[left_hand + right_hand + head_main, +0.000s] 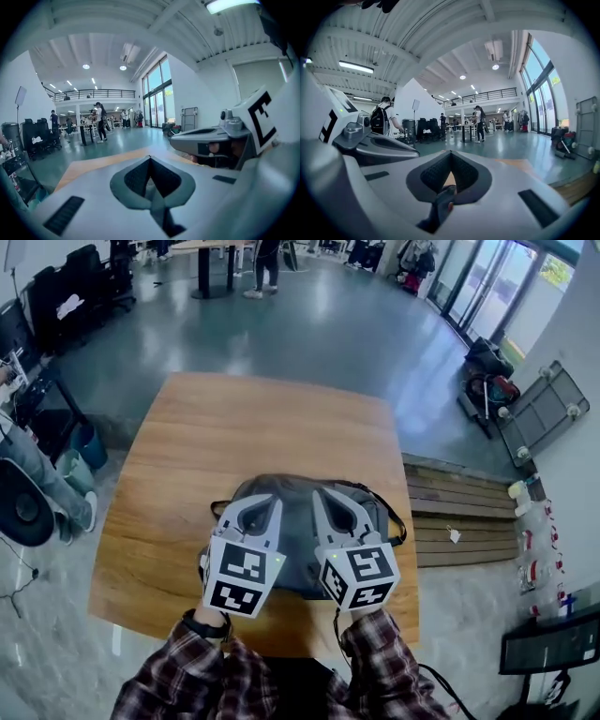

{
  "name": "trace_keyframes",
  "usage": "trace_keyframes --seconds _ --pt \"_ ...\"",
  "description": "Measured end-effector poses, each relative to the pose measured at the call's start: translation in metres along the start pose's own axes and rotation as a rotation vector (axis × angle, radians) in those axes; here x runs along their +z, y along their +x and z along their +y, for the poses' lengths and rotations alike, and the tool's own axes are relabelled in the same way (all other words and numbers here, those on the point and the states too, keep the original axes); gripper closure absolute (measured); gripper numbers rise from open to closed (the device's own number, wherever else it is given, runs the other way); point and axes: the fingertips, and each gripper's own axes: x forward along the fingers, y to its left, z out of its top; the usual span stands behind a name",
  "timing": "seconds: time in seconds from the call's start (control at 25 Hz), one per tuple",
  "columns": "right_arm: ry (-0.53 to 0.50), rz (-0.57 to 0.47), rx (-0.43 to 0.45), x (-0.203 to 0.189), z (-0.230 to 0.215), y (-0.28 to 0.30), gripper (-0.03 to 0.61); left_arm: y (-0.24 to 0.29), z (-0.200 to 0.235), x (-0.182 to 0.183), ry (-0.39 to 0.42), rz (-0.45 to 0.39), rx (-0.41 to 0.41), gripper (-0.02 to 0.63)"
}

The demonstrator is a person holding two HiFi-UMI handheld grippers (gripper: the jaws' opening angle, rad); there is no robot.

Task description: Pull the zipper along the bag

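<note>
Bag, dark grey, lies on the wooden table by its near edge, closer to the near right corner, and my 2 grippers hover side by side over it. My left gripper has its jaws pressed together with nothing between them, and my right gripper is likewise closed on nothing. Across the 3 views I cannot make out the zipper.

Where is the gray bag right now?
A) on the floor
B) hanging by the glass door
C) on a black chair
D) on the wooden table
D: the head view shows the gray bag lying on the wooden table, near the edge closest to the person.
</note>
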Motion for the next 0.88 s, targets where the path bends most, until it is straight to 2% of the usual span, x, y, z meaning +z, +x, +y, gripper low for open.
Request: trace_keyframes --seconds 0.2,0.32,0.88 --pt "-0.014 -0.044 -0.052 0.02 -0.014 -0.031 0.571 -0.004 -0.02 0.039 -0.003 -0.098 0.016 0.609" --pt "-0.019 -0.064 -0.065 0.023 -0.018 -0.043 0.571 -0.006 -0.029 0.047 -0.016 -0.137 0.02 0.609" --pt "-0.046 -0.066 -0.036 0.024 0.003 -0.046 0.571 -0.025 -0.026 0.041 -0.043 -0.152 0.043 0.609"
